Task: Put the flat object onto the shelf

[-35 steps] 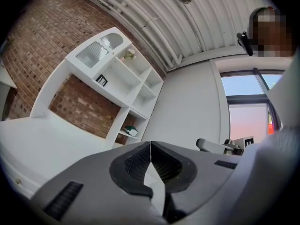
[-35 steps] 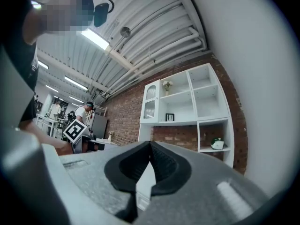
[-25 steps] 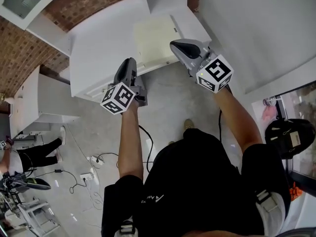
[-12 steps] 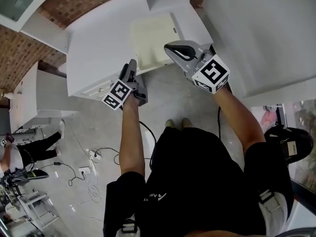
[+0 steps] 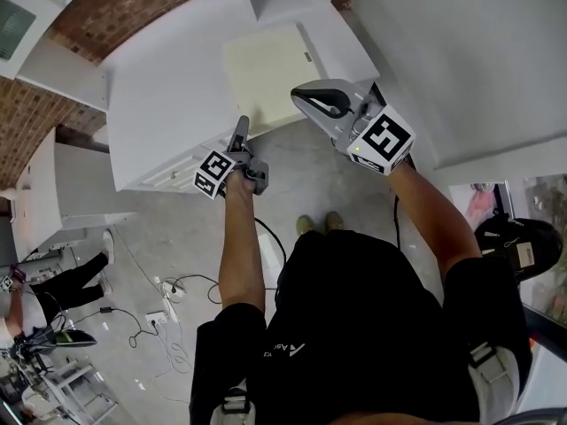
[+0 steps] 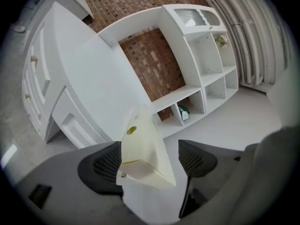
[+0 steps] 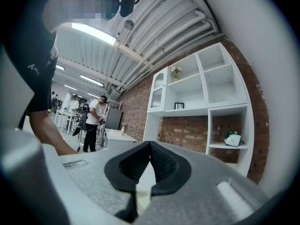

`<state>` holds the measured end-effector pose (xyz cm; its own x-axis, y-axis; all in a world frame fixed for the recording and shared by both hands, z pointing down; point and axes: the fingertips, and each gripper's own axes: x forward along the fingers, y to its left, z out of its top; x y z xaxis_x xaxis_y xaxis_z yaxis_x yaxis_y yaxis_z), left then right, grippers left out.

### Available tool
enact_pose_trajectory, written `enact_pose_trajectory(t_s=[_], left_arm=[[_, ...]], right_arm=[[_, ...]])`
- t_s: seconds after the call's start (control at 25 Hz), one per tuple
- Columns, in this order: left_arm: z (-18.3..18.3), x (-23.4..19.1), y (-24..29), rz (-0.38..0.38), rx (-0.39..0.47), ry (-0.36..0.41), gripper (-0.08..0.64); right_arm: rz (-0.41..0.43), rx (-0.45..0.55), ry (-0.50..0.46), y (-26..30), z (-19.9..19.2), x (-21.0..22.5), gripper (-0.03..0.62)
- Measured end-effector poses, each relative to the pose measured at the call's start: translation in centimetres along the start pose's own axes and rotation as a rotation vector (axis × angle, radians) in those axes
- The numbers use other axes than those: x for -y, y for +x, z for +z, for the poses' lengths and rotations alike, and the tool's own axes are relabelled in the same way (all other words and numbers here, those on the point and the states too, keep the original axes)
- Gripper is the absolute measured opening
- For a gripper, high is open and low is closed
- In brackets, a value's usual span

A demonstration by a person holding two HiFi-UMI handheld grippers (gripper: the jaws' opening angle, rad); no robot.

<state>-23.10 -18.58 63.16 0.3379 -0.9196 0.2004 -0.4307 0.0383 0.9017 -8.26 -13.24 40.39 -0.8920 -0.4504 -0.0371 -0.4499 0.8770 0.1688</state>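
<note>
A cream flat object (image 5: 264, 71) lies on the white cabinet top (image 5: 168, 96); its near edge reaches the top's front edge. My right gripper (image 5: 303, 97) is shut on the object's near right edge, and a thin cream strip (image 7: 142, 193) shows between the closed pads. My left gripper (image 5: 240, 131) is at the near left corner. Its jaws are opening, and that corner of the flat object (image 6: 143, 146) sits between the pads of the left gripper (image 6: 150, 162), close to the left pad (image 6: 102, 165) and apart from the right one.
A white shelf unit (image 6: 206, 55) with open cubbies stands against a brick wall; one cubby holds a green-and-white item (image 6: 183, 112). Cables (image 5: 168, 317) lie on the floor. One person (image 5: 62, 277) stands at far left and another person (image 7: 96, 121) in the background.
The left gripper's jaws have spread apart off the object's corner. The left gripper has turned and moved a little forward. The right gripper keeps its hold in place.
</note>
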Motion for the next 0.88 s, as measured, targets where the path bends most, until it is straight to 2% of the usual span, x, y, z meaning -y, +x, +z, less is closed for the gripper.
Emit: enact_pose_trajectory(t_s=[0.12,0.48,0.72,0.88], left_arm=[[-0.5,-1.8,1.1,0.006,-0.021,-0.062,0.384],[-1.5,-3.8,4.0,-0.056,-0.081,-0.256,0.413],[-2.3,-3.1,5.2,-0.148,-0.137,-0.310,0.413],[-2.9,-2.8,5.7,-0.164,-0.175,-0.297,0.410]], right_arm=[[-0.007,-0.014,-0.009,0.3,-0.4,0.4,0.000],[-0.035,-0.054,0.015,1.0,-2.4,1.4,0.000],[-0.053,-0.069,0.011,1.1,-2.8,2.1,0.000],[-0.069,-0.076,0.015,0.7,-3.2,2.5,0.000]])
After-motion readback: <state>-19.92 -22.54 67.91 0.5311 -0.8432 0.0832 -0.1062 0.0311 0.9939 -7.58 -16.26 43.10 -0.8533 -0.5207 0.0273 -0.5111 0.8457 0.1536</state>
